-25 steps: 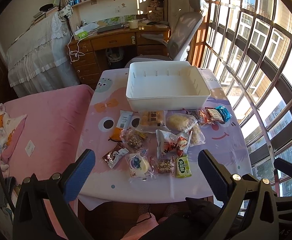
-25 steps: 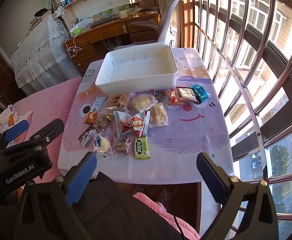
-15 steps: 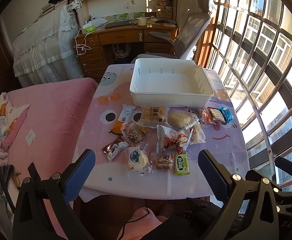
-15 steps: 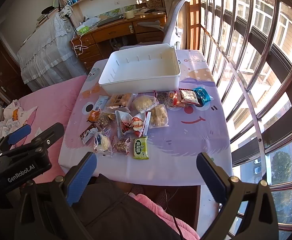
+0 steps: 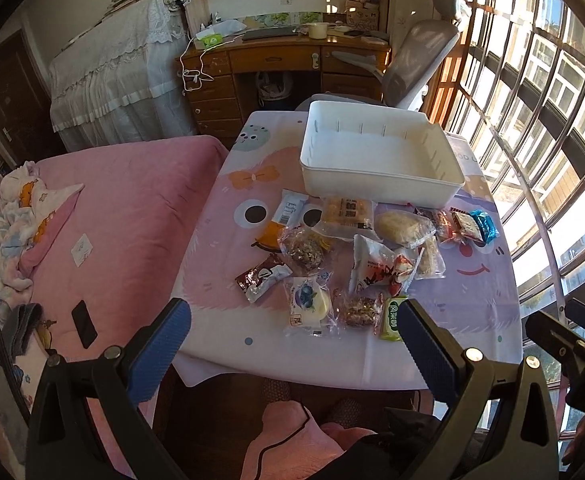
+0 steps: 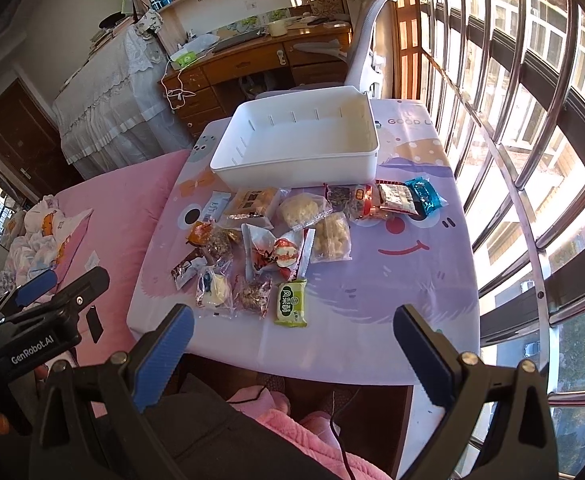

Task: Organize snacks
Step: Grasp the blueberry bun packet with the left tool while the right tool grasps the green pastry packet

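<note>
We are holding both grippers spread wide and empty above the near edge of the table (image 5: 472, 320), neither one touching anything. Our left gripper (image 5: 292, 322) is hovering with its blue pads (image 5: 160, 344) framing the nearest row of snacks, and our right gripper (image 6: 292, 328) is doing the same from a little further to the right, its jaws equally released. Directly ahead of and below both sets of jaws the snack packets are lying scattered across the cartoon-printed tablecloth (image 6: 392, 280), well apart from our fingertips. The green packet (image 6: 291, 304) is sitting closest, its long axis running roughly away from us, just beside a clear packet of nut brittle (image 6: 254, 294) and a round blueberry pastry (image 5: 306, 300) to its left. Beyond them the white and red bag (image 6: 270, 254), the pale buns and the blue wrapper (image 6: 424, 196) are trailing toward the white bin (image 5: 380, 184), which is standing empty at the far end of the table, past every snack. We are judging the right hand slightly nearer the green packet, so it would likely be reaching forward and down first.
</note>
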{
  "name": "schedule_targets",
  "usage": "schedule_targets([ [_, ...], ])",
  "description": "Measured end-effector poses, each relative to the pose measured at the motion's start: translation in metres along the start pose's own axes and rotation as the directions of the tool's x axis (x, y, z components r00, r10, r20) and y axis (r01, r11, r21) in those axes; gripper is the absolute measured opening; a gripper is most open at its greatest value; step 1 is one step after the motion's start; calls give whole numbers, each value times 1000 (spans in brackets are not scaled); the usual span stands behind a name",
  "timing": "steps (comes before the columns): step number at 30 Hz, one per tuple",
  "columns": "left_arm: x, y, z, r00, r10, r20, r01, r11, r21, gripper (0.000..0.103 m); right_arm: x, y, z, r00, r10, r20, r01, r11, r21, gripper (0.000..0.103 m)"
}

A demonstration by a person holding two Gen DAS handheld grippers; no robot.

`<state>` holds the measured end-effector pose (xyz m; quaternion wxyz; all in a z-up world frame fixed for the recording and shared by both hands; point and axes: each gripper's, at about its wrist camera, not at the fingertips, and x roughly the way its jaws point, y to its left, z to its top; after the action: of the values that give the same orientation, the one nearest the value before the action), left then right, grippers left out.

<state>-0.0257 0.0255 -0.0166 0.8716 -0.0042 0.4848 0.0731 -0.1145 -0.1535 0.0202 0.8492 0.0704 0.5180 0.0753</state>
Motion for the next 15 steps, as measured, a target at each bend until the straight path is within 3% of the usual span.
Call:
schedule_targets([
  [5,18,17,0,998,0,-59,2,999,35,102,16,0,3,1000,-11,-10,11,1000,19,101],
  [15,73,41,8,970,-103,-220,132,983,124,102,43,7,-3,998,-66,-25,68,994,91,100],
])
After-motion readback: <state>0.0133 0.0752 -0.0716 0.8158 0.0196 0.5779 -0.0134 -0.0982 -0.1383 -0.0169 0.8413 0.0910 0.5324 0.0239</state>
